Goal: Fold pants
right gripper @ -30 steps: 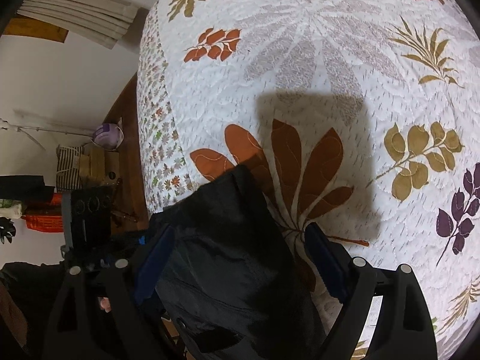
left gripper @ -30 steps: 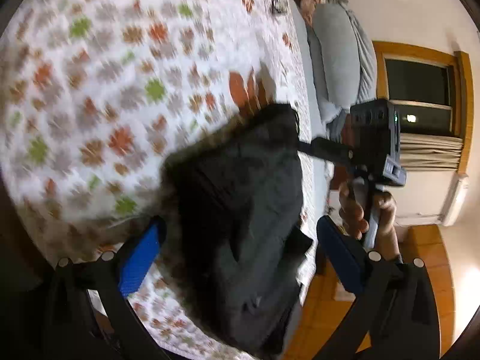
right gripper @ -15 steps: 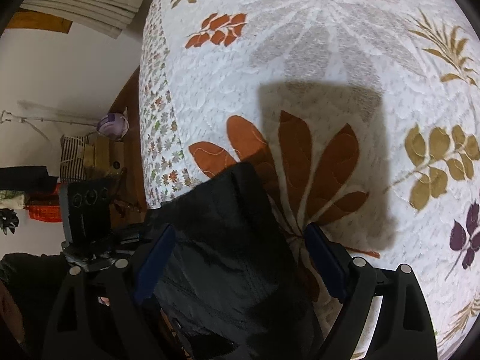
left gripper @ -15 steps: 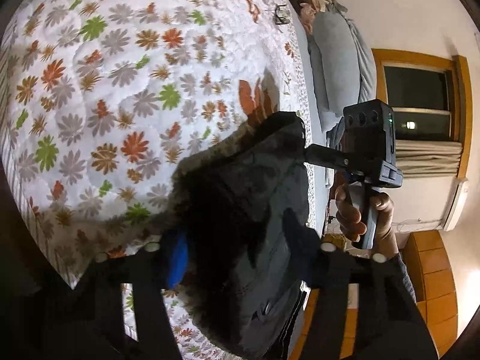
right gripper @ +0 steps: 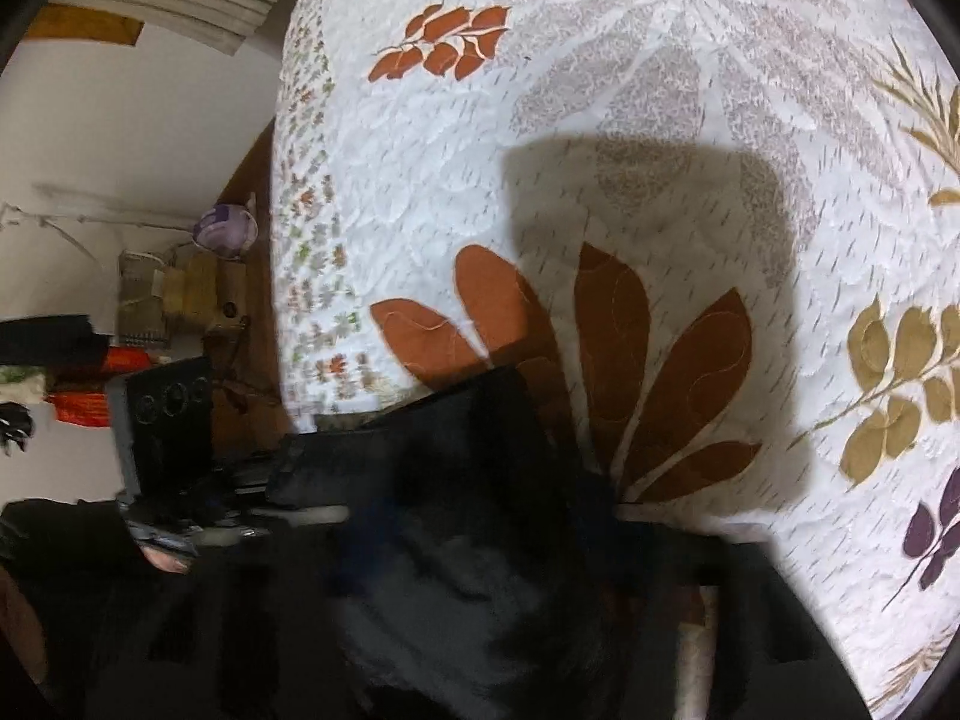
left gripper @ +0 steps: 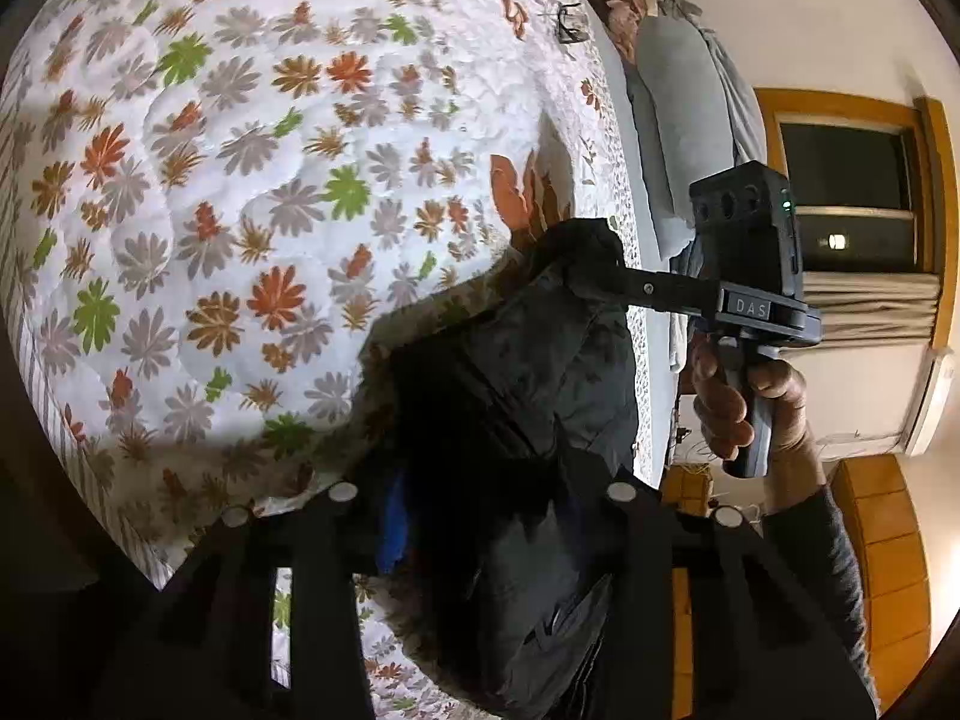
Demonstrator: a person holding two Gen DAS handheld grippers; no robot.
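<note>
Left gripper (left gripper: 480, 516): jaws drawn narrow, pinching dark pants (left gripper: 516, 396) between them; blue pad just visible at left jaw. Right gripper (right gripper: 474, 540): jaws likewise closed in on the pants' fabric, blurred. Pants bunched between and ahead of both jaws, at edge of the bed (right gripper: 660, 120) with floral quilt. Right gripper's finger reaches the pants' far corner in left view.
</note>
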